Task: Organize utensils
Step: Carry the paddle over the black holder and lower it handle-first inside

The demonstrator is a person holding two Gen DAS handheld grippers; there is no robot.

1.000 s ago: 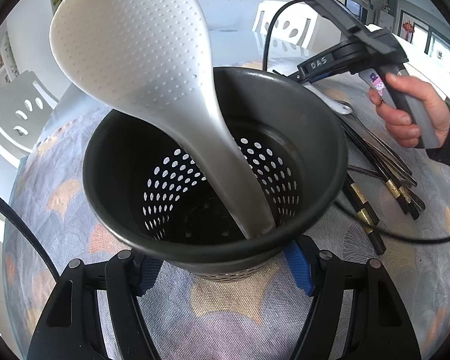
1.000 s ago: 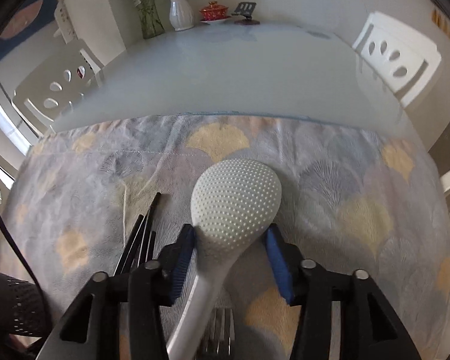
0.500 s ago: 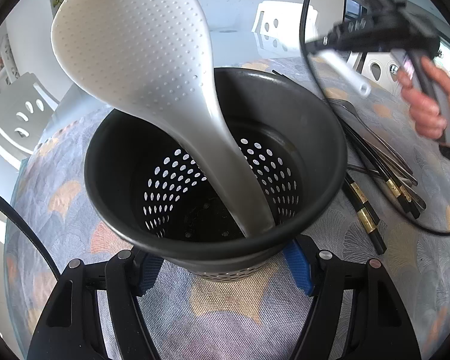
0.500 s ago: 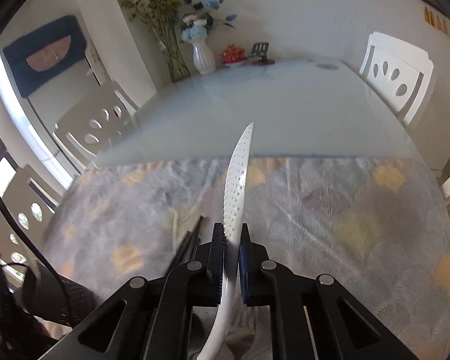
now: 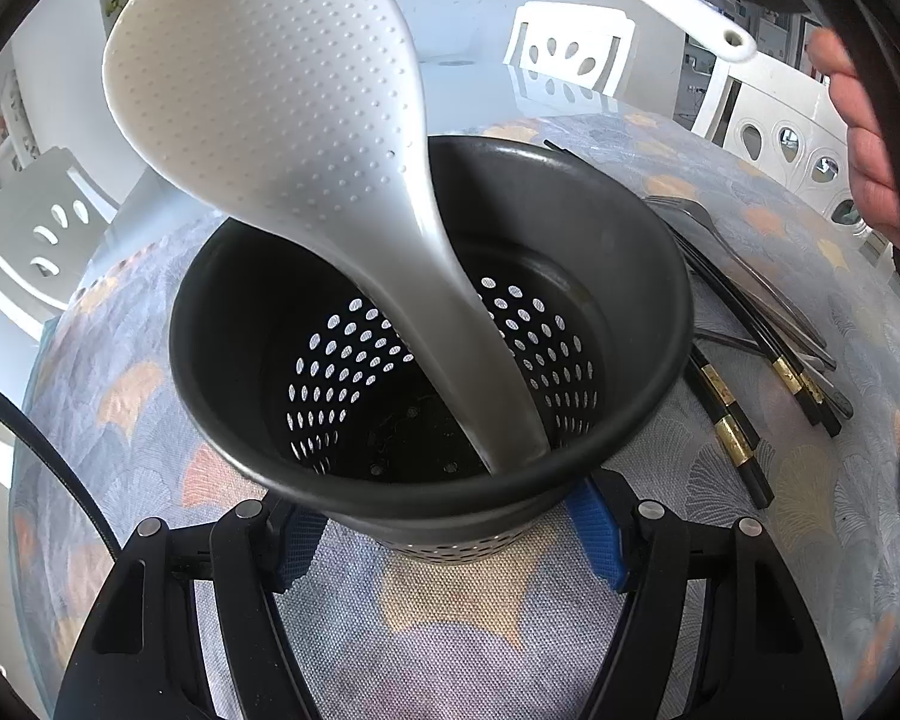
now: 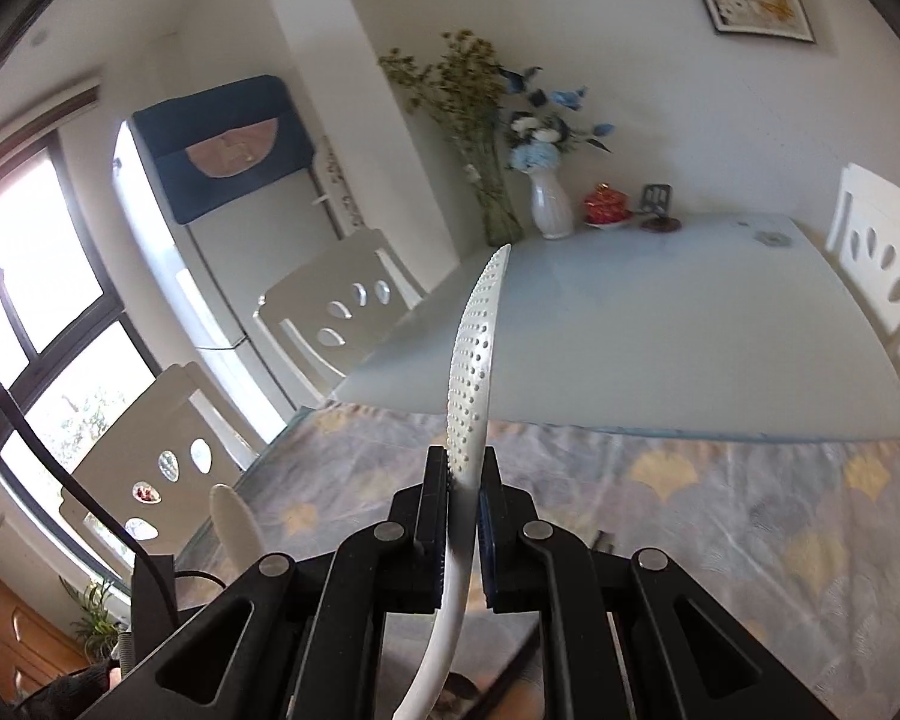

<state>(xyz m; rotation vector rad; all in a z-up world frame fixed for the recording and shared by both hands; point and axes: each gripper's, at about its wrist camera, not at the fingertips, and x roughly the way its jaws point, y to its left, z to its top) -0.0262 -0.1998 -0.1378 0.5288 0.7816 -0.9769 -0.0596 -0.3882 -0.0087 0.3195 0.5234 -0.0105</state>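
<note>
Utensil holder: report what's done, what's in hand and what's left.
Done: one white paddle stands in the holder, which the left gripper clamps. In hand: the right gripper is shut on a second paddle, lifted off the table. Left: chopsticks and fork lie on the cloth.

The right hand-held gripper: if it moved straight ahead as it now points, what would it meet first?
Probably nothing close: the right hand-held gripper, shut on a white rice paddle, points over the bare glass tabletop; depth is unclear.
</note>
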